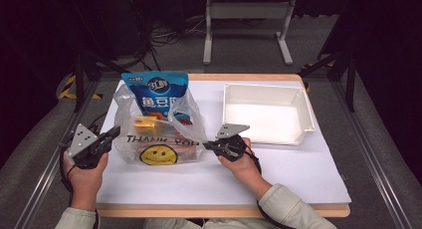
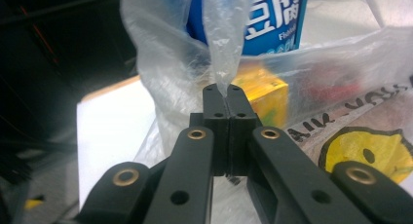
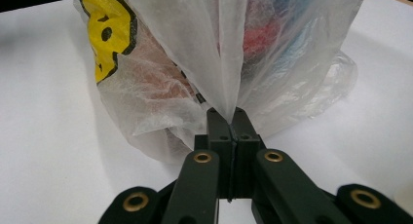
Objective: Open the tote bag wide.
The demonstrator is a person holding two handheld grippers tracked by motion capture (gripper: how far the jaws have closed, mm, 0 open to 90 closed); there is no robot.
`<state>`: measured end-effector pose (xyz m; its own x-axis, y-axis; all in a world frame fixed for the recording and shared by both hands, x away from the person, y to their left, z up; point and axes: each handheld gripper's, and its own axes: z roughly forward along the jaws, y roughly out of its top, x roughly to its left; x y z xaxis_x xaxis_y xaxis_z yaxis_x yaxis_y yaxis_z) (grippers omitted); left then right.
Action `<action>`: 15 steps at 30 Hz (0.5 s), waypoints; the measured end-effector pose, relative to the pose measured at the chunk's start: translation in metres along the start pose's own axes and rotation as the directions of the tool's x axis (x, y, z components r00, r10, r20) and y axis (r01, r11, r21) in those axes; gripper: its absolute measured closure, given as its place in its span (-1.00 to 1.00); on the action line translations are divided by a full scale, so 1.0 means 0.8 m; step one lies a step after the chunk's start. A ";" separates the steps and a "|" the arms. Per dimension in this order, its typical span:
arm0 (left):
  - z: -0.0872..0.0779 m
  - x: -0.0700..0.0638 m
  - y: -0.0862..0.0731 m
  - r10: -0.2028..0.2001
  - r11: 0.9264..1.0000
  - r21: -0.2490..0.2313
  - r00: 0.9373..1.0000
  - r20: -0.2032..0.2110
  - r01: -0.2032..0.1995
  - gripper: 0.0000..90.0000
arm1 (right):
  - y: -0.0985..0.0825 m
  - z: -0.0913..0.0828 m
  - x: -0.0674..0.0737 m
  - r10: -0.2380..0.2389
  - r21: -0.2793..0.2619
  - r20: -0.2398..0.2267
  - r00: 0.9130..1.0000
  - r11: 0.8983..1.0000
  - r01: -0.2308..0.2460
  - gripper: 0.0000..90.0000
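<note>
So there's a clear plastic bag (image 1: 159, 134) with a yellow smiley and "THANK YOU" printed on it, sitting on the white table (image 1: 298, 174) a bit left of centre. It's stuffed: a tall blue snack pack (image 1: 155, 92) sticks up out of the top, and through the plastic you can make out a yellow box (image 2: 265, 95) and something red (image 3: 258, 39), can't tell what that is. The left gripper (image 1: 115, 133) is at the bag's left side, jaws pressed together and pinching a strip of the bag's film; in the left gripper view (image 2: 223, 95) you can see the plastic gathered to a point and running right down into the seam between the two black pads. Same deal on the other side: the right gripper (image 1: 206, 145) sits at the bag's lower right edge, and in the right gripper view (image 3: 228, 118) the film funnels into a tight fold clamped between the closed jaws. So both are holding the bag by its plastic, one on each side, with the bag's bottom resting on the table between them. Each gripper has a hand wrapped around it, sleeves coming in from the bottom edge. Off to the right, well apart from the bag, there's a white tray (image 1: 303, 112) near the table's far edge.
</note>
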<state>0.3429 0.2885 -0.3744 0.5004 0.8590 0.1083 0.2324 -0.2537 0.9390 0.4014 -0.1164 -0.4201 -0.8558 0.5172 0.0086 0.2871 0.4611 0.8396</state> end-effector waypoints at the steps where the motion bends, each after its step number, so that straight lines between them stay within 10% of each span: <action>1: -0.004 0.005 -0.003 -0.017 1.000 0.007 1.000 0.003 0.017 1.00 | 0.000 -0.001 0.000 0.000 -0.003 0.002 1.000 1.000 0.000 0.99; 15: -0.035 0.013 -0.024 -0.104 0.991 0.092 0.993 0.047 0.100 1.00 | -0.006 -0.023 0.009 -0.017 0.010 -0.038 0.999 1.000 0.018 1.00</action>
<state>0.3203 0.3150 -0.3824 0.5121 0.8589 -0.0059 0.3566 -0.2064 0.9112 0.3860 -0.1286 -0.4141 -0.8765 0.4811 0.0149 0.2761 0.4771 0.8344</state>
